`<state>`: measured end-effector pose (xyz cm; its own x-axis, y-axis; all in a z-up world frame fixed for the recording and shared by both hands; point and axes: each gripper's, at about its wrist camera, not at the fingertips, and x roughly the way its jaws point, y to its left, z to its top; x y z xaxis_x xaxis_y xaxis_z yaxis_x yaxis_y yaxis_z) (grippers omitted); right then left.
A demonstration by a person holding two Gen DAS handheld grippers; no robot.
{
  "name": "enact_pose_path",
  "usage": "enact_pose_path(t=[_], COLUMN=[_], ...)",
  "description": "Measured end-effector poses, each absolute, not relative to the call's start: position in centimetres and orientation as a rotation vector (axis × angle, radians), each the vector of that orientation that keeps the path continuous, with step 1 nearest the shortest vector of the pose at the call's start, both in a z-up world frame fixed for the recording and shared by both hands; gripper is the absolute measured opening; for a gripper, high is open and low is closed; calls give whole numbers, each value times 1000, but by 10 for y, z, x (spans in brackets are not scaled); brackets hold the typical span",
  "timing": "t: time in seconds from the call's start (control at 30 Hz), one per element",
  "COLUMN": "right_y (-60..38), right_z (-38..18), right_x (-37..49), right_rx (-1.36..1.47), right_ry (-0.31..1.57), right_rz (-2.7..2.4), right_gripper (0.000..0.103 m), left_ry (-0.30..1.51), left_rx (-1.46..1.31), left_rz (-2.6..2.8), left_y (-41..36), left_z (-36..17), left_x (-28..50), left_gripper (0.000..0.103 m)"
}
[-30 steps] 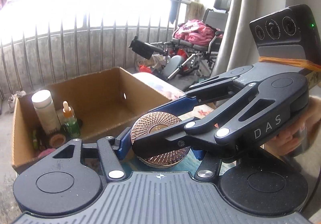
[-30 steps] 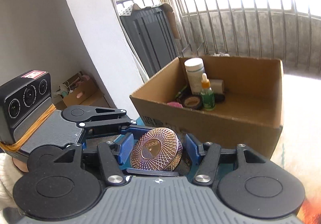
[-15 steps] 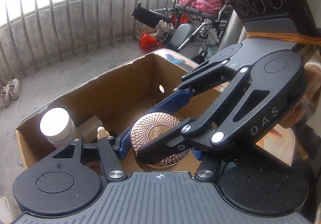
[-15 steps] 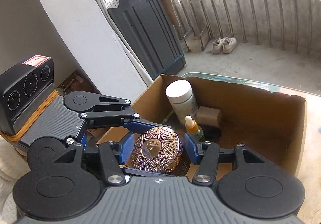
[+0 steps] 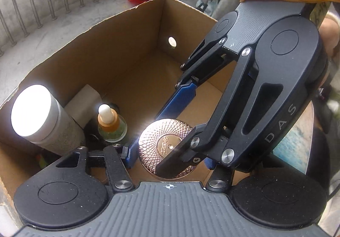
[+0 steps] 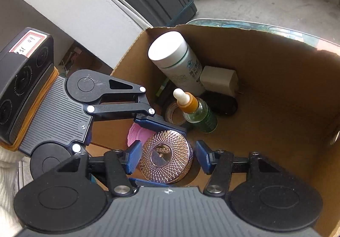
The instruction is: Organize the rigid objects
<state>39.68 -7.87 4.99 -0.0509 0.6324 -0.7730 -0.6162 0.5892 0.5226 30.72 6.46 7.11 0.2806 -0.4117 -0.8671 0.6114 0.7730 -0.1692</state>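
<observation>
A round rose-gold tin [image 5: 163, 145] [image 6: 165, 158] with a patterned lid is held inside the cardboard box [image 5: 119, 50] [image 6: 276, 92], low over its floor. My left gripper [image 5: 167, 158] grips it on two sides with its blue pads [image 5: 131, 154]. My right gripper [image 6: 167, 158] crosses it from the right; its blue pads [image 6: 133, 156] stand apart from the tin's sides with gaps showing. In the left wrist view the right gripper's black finger [image 5: 176, 158] lies across the lid.
In the box's left corner stand a white-capped bottle [image 6: 176, 62], a green dropper bottle [image 6: 197, 111], a small white block [image 6: 218, 79], a tape roll [image 6: 174, 113], a black item [image 6: 221, 105] and a pink disc [image 6: 138, 133]. The box floor to the right is bare cardboard.
Both grippers carried the tin from in front of the box, over its near wall and down inside. The right gripper's pads now stand wider from the tin.
</observation>
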Motion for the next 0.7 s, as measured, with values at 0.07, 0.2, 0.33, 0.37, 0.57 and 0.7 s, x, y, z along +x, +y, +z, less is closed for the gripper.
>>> enact_pose_path(t=[0.07,0.2,0.33,0.37,0.57,0.7], right_y=[-77,-74,-75,-76,-80,-82], right_z=[45,40,36,35,31,36], right_x=[400,408,409,408,400,393], right_rx=[-6,-15,-24,-27,-20,-19], right_ry=[1285,1321,1336,1338,1330,1295], right_rz=[1004,964,950,947,951,957], right_gripper=[58,58,59,59,59,59], left_ry=[1109,1132,1168,1178,1141,1136], left_rx=[229,250,314,328,340,362], left_rz=[-688,-696,-682,-668,-648,-640], left_y=[64,64,59,57,67,72], left_z=[65,59,50,47,62,69], left_x=[312,316,312,310,301,289], left_gripper=[58,58,58,59,59,54])
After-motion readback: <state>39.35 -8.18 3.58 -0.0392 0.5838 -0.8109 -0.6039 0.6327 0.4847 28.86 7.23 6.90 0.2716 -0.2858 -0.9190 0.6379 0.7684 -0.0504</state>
